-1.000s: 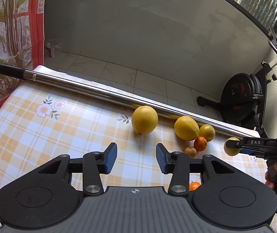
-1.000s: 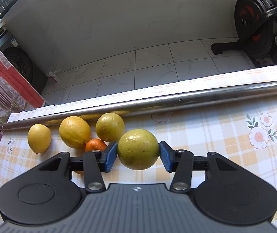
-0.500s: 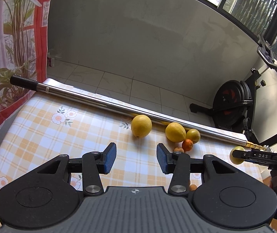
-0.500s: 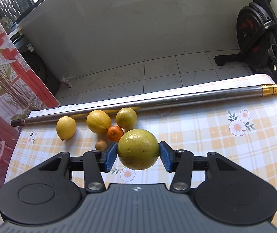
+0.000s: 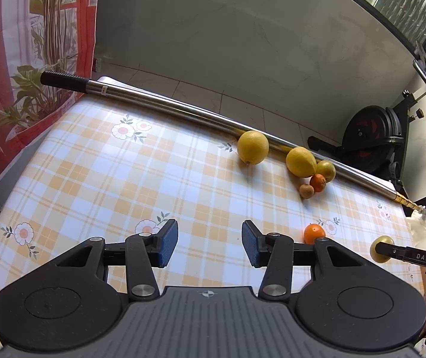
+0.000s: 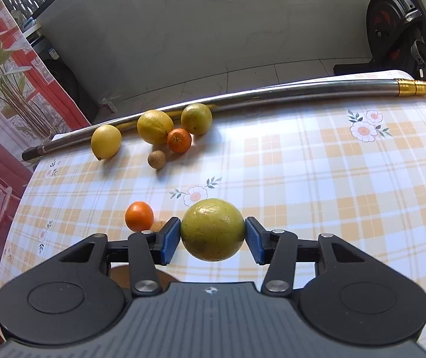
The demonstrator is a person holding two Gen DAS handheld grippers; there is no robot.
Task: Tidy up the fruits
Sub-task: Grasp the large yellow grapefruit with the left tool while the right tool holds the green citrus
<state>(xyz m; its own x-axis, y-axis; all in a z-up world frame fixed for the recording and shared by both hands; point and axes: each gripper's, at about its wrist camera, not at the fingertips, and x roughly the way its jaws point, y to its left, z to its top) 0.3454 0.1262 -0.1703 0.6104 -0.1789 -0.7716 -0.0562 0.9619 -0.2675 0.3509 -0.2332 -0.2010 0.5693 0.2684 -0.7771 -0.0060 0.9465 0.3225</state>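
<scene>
Right claw (image 6: 213, 237) clamped on a yellow-green round fruit (image 6: 212, 229), blue pads pressing its left and right sides, fruit held clear above the checked surface (image 6: 332, 179). Fruit is near-spherical, no clear long axis; cannot tell where its stem end points.

Left claw (image 5: 210, 247) part open, nothing between the pads, hanging over bare cloth.

On the surface, far edge: steel pole (image 6: 272, 94) lies lengthwise along it, black grip at one end, gold tip at the other. Against or just beside the pole, a row of three yellow fruits:
- lemon (image 6: 106, 141), set a little apart from the others, nipple end pointing toward the near-left
- larger lemon (image 6: 155, 126), long axis roughly along the pole
- rounder yellow-green fruit (image 6: 196, 118), touching the pole

Small orange (image 6: 179, 140) sits just in front of the last two, touching both. Small brown fruit (image 6: 156, 159) just in front of that, apart.

Second orange (image 6: 139, 216) sits alone well nearer, just left of the right claw, with a small brownish fruit (image 6: 158, 225) beside it, partly hidden by the claw finger.
</scene>
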